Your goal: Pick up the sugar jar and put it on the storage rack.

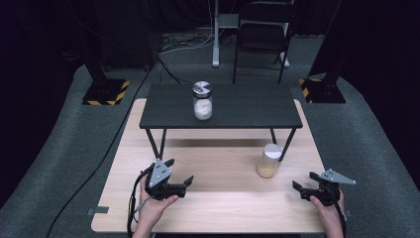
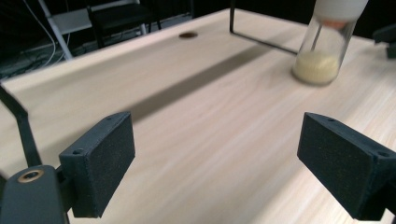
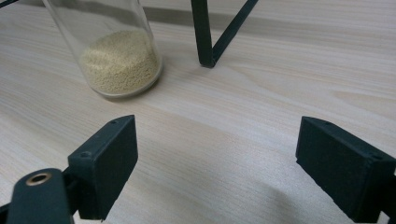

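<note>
A clear jar (image 1: 269,160) with a white lid and yellow grains in its bottom stands on the wooden table (image 1: 213,208), beside the right front leg of a low black stand (image 1: 220,106). On that stand sits a second jar (image 1: 202,100) with a metal lid and white contents. My left gripper (image 1: 179,172) hovers open near the table's front left, and the grain jar (image 2: 322,51) shows far ahead of its empty jaws (image 2: 217,163). My right gripper (image 1: 305,181) is open at the front right, a short way from the grain jar (image 3: 116,56), with nothing in it (image 3: 217,168).
The stand's thin black leg (image 3: 205,37) meets the table just right of the grain jar. Beyond the table are a black chair (image 1: 260,34), two dark posts on yellow-striped bases (image 1: 106,91) (image 1: 322,89), and cables on the grey floor.
</note>
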`<state>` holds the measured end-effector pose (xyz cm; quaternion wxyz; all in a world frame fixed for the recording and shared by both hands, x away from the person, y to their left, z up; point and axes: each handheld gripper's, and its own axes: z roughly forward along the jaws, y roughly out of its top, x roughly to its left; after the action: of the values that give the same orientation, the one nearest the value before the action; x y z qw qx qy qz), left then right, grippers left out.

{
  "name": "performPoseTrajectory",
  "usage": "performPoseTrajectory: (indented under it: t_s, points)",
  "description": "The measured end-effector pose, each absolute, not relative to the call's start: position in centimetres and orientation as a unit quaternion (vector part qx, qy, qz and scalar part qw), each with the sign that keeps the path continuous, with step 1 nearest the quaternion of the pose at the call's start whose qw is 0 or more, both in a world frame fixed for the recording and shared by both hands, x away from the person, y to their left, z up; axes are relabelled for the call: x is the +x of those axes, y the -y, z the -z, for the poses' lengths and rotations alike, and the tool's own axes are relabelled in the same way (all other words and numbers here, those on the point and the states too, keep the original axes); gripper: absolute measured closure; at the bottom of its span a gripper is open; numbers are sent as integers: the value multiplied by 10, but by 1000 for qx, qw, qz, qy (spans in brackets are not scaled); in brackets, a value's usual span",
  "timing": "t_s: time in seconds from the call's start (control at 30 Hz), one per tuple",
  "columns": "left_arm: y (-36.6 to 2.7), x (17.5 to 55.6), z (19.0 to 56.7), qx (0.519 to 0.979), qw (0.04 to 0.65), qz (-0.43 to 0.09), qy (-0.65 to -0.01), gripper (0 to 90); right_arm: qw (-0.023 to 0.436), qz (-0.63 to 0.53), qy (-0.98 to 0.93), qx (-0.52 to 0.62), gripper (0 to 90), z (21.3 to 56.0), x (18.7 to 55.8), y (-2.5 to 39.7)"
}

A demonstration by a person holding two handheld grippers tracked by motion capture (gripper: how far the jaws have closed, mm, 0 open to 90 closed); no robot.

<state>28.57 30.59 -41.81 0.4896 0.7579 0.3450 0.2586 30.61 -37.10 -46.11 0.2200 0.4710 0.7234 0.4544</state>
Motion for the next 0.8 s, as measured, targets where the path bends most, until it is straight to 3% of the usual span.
performPoseTrajectory:
  t_s: [0.4,0.8]
  points:
    - [-315,279,452,768,449,-247,-383,109,218,-454,-725,470,118,461,307,371]
    - [-320,285,458,763,444,-236,-406,109,217,-452,-726,470,118,460,308,371]
